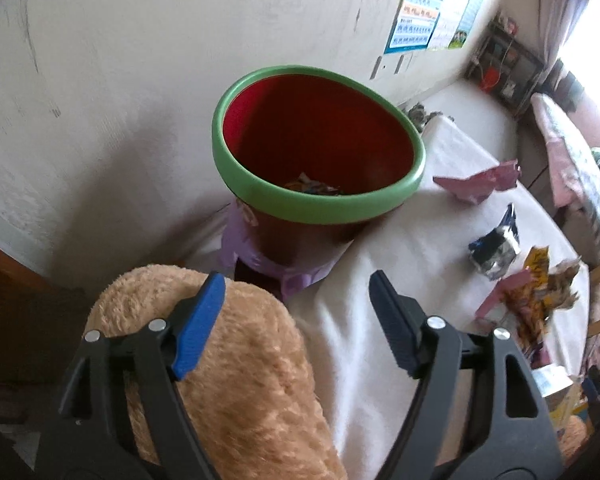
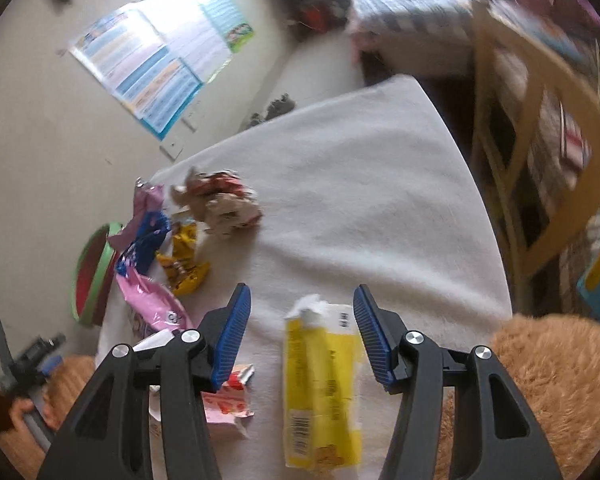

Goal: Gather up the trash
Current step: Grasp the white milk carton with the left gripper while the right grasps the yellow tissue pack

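left gripper [image 1: 296, 320] wide and empty just short of the bin [image 1: 318, 200], right gripper [image 2: 302, 334] apart over a yellow packet [image 2: 320, 392], pads not touching it

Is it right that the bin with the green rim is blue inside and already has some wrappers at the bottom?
Not quite. The left wrist view shows the bin with the green rim is red inside, not blue. Some wrappers do lie at the bottom.

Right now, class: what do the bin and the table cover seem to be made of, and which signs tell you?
Bin: likely moulded plastic, judging by its smooth, faintly glossy green rim and red wall. Table cover: apparently soft white cloth, perhaps towelling, with a matt nap and folds.
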A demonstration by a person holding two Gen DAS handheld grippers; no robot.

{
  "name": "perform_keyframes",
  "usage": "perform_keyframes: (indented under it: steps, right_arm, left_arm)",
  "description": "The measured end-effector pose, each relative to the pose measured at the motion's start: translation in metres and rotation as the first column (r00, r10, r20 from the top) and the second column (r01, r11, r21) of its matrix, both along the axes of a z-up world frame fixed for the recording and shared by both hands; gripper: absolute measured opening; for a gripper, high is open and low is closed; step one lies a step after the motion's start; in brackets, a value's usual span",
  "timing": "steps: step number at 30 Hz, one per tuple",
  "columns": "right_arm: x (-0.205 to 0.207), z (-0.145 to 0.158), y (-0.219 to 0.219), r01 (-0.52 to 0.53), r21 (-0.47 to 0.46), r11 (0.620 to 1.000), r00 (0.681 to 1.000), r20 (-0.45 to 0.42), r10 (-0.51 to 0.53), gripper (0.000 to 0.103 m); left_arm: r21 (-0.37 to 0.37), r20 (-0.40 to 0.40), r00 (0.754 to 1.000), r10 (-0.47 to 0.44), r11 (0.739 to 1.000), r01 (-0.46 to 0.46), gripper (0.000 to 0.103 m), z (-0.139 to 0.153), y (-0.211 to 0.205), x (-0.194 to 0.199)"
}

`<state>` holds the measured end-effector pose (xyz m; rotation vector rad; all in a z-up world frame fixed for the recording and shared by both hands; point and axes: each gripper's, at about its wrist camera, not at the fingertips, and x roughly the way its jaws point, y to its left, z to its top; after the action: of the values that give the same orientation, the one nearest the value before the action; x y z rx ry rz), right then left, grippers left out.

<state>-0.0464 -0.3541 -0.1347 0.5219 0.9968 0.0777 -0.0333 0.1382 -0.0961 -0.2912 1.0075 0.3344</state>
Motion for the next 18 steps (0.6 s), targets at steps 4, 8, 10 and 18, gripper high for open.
perform_keyframes:
  steps: [4, 8, 10, 18]
  right_arm:
    - [0.002, -0.006, -0.001, -0.036, 0.041, 0.999, 0.999, -0.025, 0.037, 0.053]
    - [0.007, -0.011, 0.004, -0.083, 0.051, 0.995, 0.996, -0.041, 0.085, 0.053]
    - [0.007, -0.012, 0.005, -0.094, 0.054, 0.994, 0.994, -0.048, 0.096, 0.053]
    - [0.002, -0.01, -0.001, -0.059, 0.044, 0.997, 0.996, -0.069, 0.062, 0.057]
  left_arm:
    - [0.065, -0.041, 0.999, -0.032, 0.997, 0.035, 0.072, 0.003, -0.016, 0.002]
    - [0.147, -0.091, 0.99, -0.103, 0.982, 0.116, 0.072, 0.003, -0.039, -0.001]
    - [0.135, -0.093, 0.987, -0.133, 0.98, 0.145, 0.072, 0.003, -0.051, -0.006]
    - [0.104, -0.051, 0.759, -0.649, 0.752, 0.651, 0.072, 0.027, -0.164, 0.007]
